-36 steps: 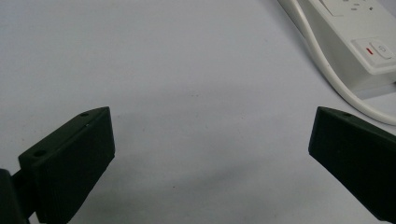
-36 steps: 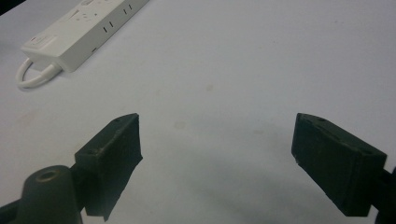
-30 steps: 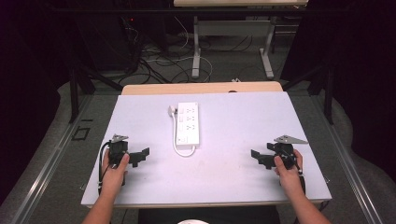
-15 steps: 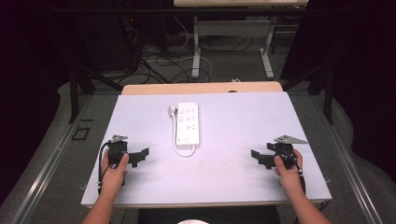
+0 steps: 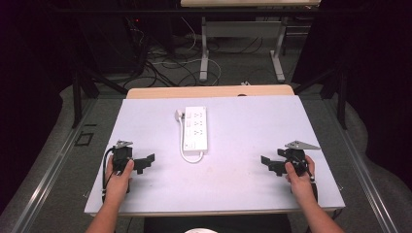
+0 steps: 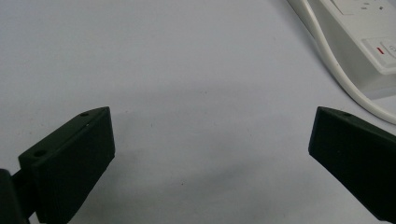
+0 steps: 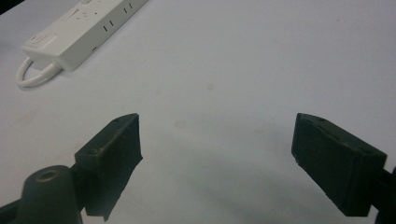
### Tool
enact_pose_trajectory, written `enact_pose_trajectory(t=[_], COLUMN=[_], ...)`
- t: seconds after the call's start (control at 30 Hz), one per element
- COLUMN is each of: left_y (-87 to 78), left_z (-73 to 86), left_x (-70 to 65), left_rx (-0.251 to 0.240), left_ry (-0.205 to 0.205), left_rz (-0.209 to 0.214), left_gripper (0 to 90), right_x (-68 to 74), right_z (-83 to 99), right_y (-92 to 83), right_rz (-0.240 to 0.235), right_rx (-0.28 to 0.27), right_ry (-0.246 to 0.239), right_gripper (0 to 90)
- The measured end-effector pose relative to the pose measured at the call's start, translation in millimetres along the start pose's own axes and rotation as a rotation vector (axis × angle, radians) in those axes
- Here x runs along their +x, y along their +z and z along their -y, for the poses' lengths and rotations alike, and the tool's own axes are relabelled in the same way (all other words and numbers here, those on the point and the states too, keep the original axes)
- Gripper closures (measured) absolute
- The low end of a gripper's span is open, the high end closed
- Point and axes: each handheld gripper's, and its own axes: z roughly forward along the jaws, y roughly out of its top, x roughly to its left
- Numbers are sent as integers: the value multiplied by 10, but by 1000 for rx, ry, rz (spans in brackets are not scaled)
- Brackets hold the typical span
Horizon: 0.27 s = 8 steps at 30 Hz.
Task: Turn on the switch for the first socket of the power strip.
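Jaws of both grippers stand wide apart with nothing between them, each resting low over the near part of the white counter (image 5: pixel 233 194). The left gripper (image 5: pixel 143 162) sits toward the near left corner and the right gripper (image 5: pixel 270 164) toward the near right, well apart from each other, both pointing inward. Between them and farther from the person lies the white power strip (image 5: pixel 196 128), flat on the counter, somewhat left of its middle. Its long axis runs away from the person, so each gripper faces one of its long sides rather than an end. A short white cable (image 5: pixel 190 156) loops out of the near end and runs up the strip's left side to a plug (image 5: pixel 180 115) beside the far end. In the left gripper view the strip's near end with its red-marked switch (image 6: pixel 382 50) shows just beyond the right-hand jaw, the cable curving past it. In the right gripper view the strip (image 7: pixel 84 28) lies farther off. The left gripper looks the nearer of the two, so a reach forward and inward from that side seems the shorter way to the strip's near end.
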Motion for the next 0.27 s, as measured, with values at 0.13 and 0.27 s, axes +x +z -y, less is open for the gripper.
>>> enact_pose_trajectory(t=[0.13, 0.27], left_y=[0, 3], left_z=[0, -2], left_x=[-1, -3], left_rx=[1, -3], left_ry=[1, 3], left_rz=[-1, -2], left_gripper=[4, 4], right_x=[2, 9], right_z=[0, 2], right_y=[1, 3], right_rz=[-2, -4], right_rx=[2, 5], right_ry=[2, 12], right_gripper=[150, 150])
